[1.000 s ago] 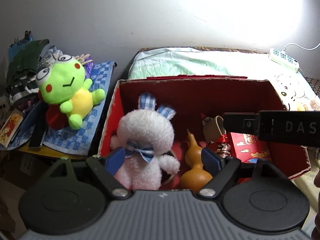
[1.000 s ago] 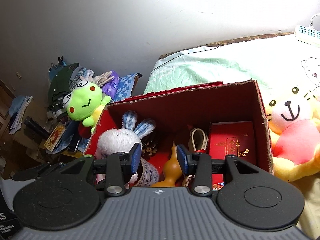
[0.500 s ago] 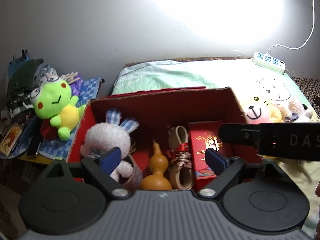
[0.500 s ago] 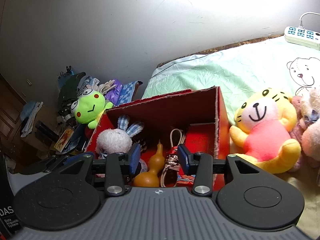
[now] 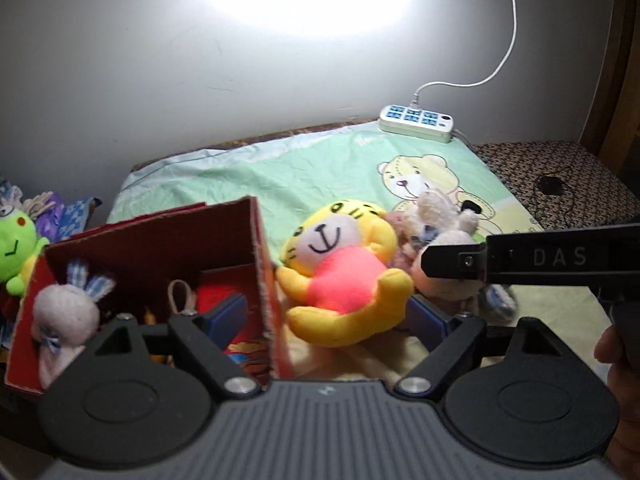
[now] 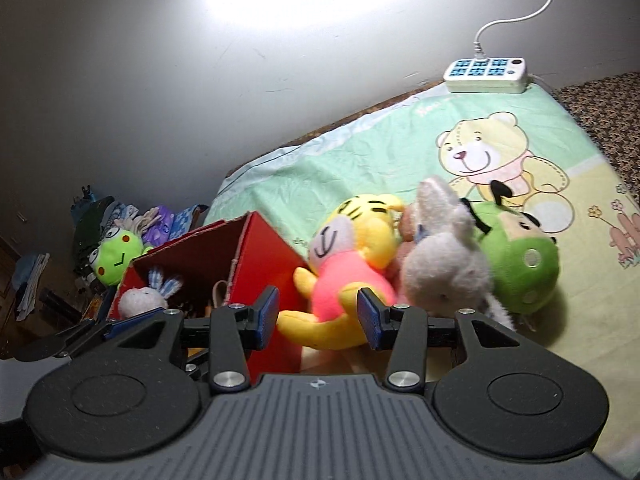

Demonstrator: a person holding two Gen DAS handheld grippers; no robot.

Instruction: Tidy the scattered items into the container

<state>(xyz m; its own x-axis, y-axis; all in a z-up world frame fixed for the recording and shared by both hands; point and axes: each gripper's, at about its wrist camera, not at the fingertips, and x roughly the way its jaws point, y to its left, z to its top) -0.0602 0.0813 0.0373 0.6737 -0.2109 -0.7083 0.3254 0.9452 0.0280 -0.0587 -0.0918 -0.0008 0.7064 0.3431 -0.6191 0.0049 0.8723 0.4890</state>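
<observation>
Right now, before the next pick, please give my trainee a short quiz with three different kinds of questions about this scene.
1. True or false: the yellow tiger lies inside the red box.
2. Which toy is already in the box? A) white bunny B) green round toy C) grey plush
3. Fill in: the power strip lies at the far edge of the ____.

Key: 1 false; 2 A; 3 bed
</observation>
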